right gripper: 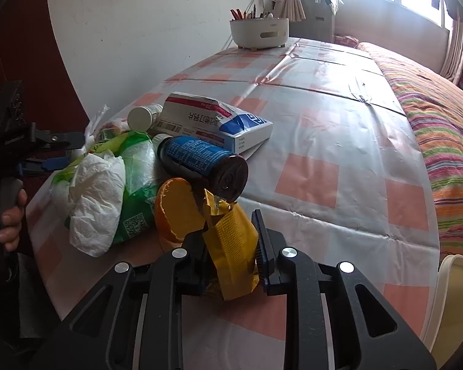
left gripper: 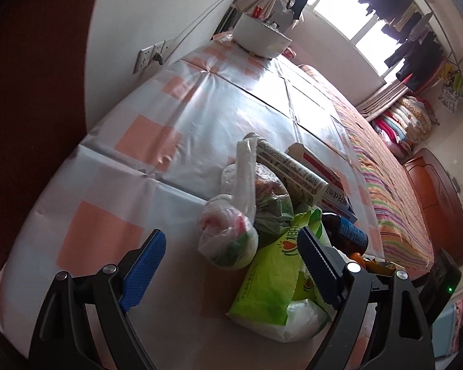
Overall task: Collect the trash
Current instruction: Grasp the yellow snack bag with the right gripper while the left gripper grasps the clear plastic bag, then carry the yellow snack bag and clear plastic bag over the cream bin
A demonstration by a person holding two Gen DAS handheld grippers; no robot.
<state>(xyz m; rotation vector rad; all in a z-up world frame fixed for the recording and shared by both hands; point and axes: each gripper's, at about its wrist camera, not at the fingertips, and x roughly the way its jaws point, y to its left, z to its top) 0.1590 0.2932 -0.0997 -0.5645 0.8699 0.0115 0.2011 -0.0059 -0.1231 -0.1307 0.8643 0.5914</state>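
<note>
A heap of trash lies on the checked tablecloth [right gripper: 324, 141]. My right gripper [right gripper: 231, 240] is shut on a yellow foil wrapper [right gripper: 231, 246] at the near edge of the heap. Beside it lie an orange peel [right gripper: 176, 209], a brown bottle with a blue label [right gripper: 200, 160], a white medicine box [right gripper: 213, 120], a white-capped bottle [right gripper: 142, 117] and a green bag [right gripper: 135, 185] with crumpled white plastic [right gripper: 92, 197]. My left gripper [left gripper: 231, 246] is open around a knotted clear plastic bag [left gripper: 228, 237] and next to the green bag [left gripper: 271, 280].
A white pen holder bowl [right gripper: 259, 34] stands at the table's far end by the wall. A bed with a striped cover [right gripper: 441, 129] runs along the table's right side. A cream bin rim [right gripper: 453, 293] shows at lower right. A wall socket [left gripper: 151, 55] is on the left.
</note>
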